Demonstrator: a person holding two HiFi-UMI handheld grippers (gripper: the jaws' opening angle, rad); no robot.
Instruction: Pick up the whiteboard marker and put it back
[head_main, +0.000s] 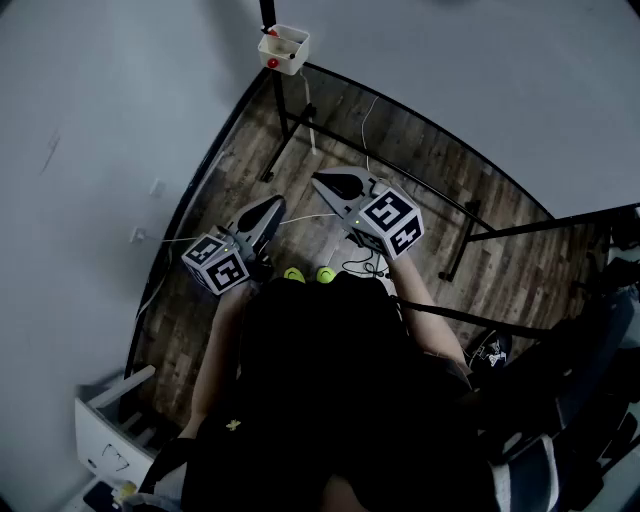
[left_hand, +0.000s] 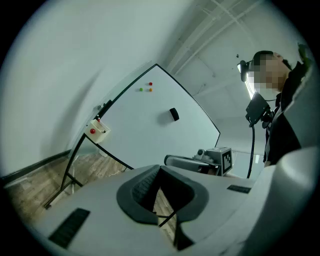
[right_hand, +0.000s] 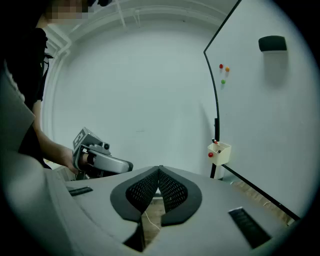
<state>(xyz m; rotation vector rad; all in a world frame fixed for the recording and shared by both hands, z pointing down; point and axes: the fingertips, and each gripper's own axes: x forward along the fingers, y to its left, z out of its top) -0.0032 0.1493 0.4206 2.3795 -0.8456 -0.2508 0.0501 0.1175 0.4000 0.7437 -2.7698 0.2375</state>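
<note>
Both your tools are empty. The left tool (head_main: 278, 202) and the right tool (head_main: 320, 179) each have their jaws closed tip to tip, with nothing between them. The whiteboard marker (head_main: 269, 34), as far as you can make it out, stands in the small white holder (head_main: 283, 48) at the whiteboard's (left_hand: 150, 125) lower corner, well apart from both tools.

The likely trouble is arriving with shut jaws and knocking the marker deeper or tipping it out. The holder looks light, so a push could swing it. Watch the stand's legs (head_main: 287, 130) near your feet.
</note>
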